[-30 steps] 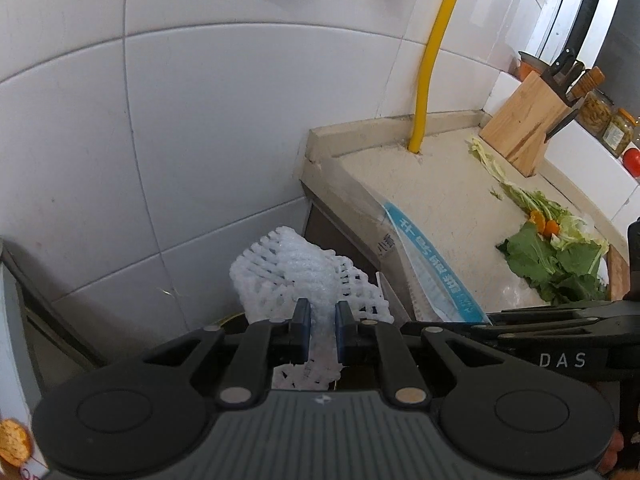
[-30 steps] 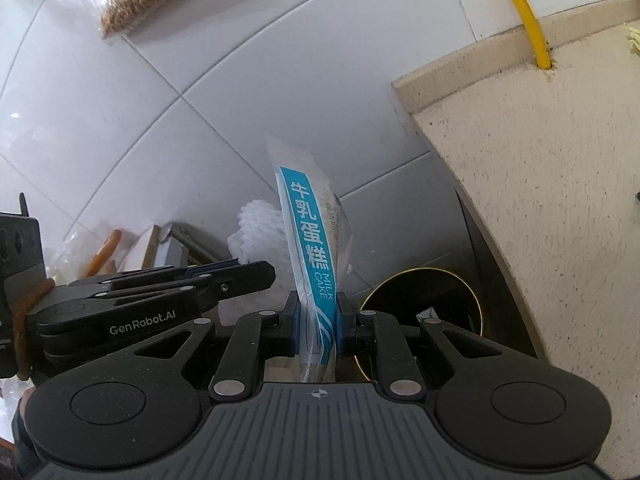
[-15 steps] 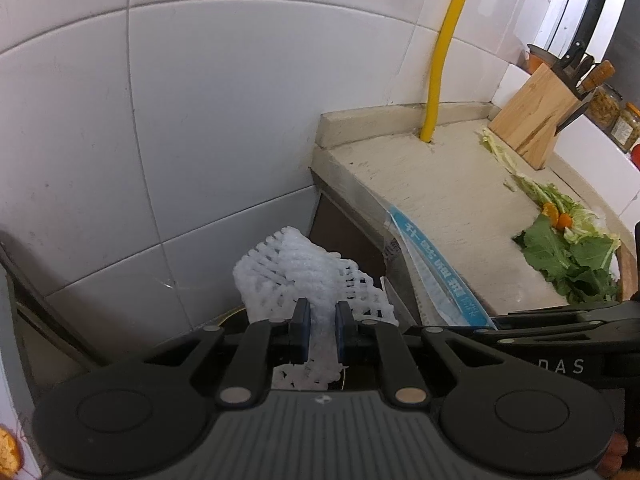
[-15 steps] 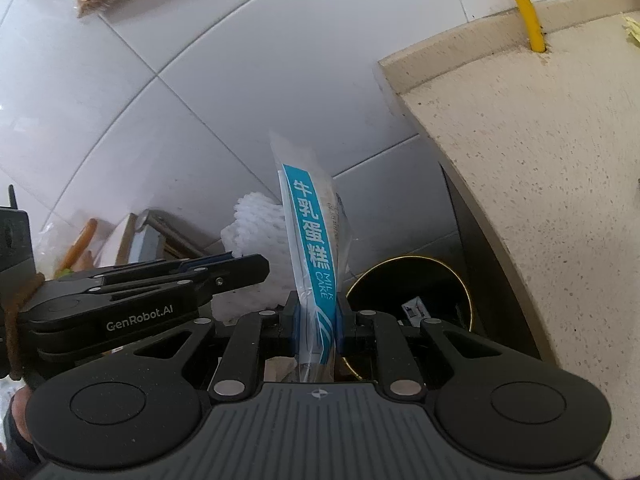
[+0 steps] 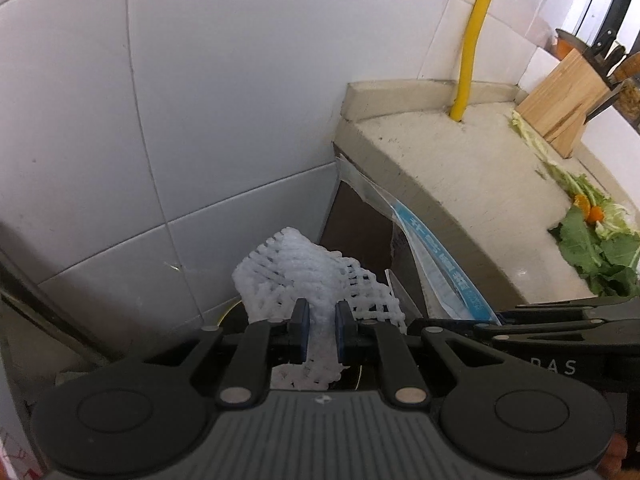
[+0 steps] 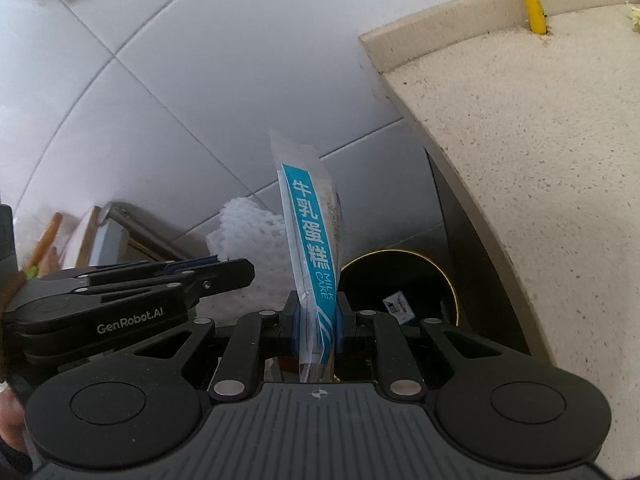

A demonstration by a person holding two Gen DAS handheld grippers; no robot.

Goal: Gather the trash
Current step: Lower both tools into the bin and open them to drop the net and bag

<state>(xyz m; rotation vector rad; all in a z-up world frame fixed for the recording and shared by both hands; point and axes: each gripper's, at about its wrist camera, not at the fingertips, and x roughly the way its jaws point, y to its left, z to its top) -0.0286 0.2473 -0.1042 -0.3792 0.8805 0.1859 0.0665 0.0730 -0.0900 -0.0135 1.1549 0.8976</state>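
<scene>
Holding one piece of trash apiece, both grippers hang above the gap between the tiled wall and the end of the counter. The left gripper (image 5: 319, 326) is clamped narrow on a white foam fruit net (image 5: 304, 268), whose mesh fans out beyond the pads. The right gripper (image 6: 316, 326) is pinched on a milk cake wrapper (image 6: 310, 240) — a clear sleeve with a blue printed band standing up from between the fingers. Seen from the right wrist camera, the two grippers are side by side, the foam net just left of the wrapper.

Below them, near the foot of the counter, stands a dark trash bin (image 6: 448, 280) with a gold rim; a small scrap of packaging already lies inside. The wrapper hangs roughly over its near-left edge, and the net just left of that.

As a judgement, the picking-up of these two items is done and the drop is what remains — neither has been let go. On the counter (image 5: 480, 200) to the right, leafy vegetable scraps (image 5: 592, 240) with orange bits lie well apart from the bin, trailing toward the knife block (image 5: 560, 108) at the far end, so more collecting probably follows. Whether other trash lies elsewhere cannot be told.
</scene>
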